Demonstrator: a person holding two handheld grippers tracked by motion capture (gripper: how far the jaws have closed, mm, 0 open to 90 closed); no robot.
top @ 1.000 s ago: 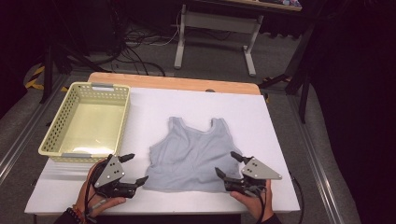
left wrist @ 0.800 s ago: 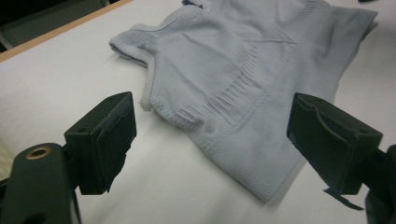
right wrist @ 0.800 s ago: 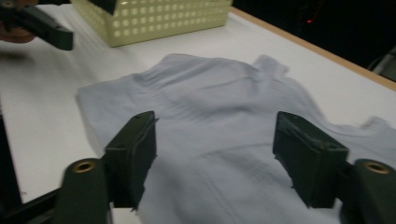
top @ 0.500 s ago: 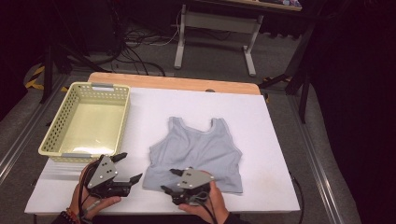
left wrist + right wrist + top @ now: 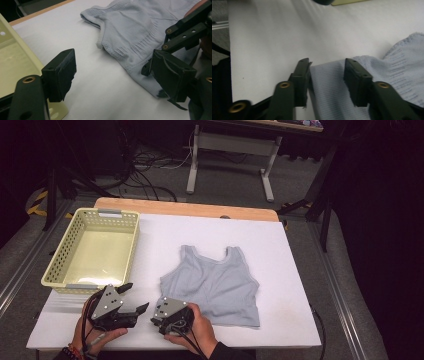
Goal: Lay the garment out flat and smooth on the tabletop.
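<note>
right gripper (image 5: 156, 318) crossed from front-right to tank top (image 5: 220, 282)'s front-left hem corner near desk (image 5: 300, 270) front edge, jaws closing, hem between, not yet pinched; left gripper (image 5: 135, 301) wide, empty. best: seat hem deep before lifting.

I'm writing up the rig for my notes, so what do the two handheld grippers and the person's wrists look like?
Both are black. The left gripper and the right gripper each carry a grey three-cornered plate dotted with small holes on top. Their jaws are blocky black pads on linkage arms with brass-coloured pivot rivets. Thin black cables trail back from each. A beaded bracelet circles the left wrist; a dark sleeve covers the right.
</note>
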